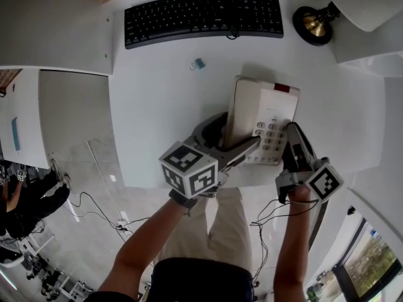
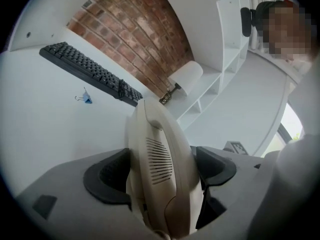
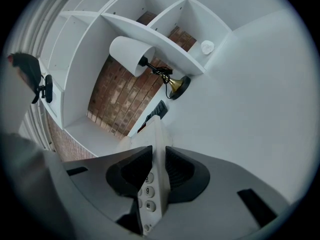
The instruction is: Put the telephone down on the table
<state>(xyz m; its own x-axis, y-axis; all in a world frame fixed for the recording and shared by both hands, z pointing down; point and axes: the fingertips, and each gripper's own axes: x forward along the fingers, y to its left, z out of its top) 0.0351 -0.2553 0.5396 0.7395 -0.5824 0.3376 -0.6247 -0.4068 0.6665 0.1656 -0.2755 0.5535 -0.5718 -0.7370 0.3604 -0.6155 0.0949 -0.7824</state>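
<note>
A cream telephone (image 1: 264, 119) with its handset on the left and a keypad on the right is held between both grippers, over the near part of the white table (image 1: 157, 106). Whether it touches the tabletop I cannot tell. My left gripper (image 1: 230, 137) is shut across the handset (image 2: 160, 164), its dark pads pressing both sides. My right gripper (image 1: 293, 145) is shut on the phone's right edge beside the keypad (image 3: 149, 193). In the right gripper view the thin edge of the body sits pinched between the pads (image 3: 131, 171).
A black keyboard (image 1: 203, 16) lies along the back of the table, with a small blue binder clip (image 1: 198, 63) in front of it. A lamp with a brass base (image 1: 313, 24) stands at the back right. The table's front edge (image 1: 145, 184) runs just under the grippers.
</note>
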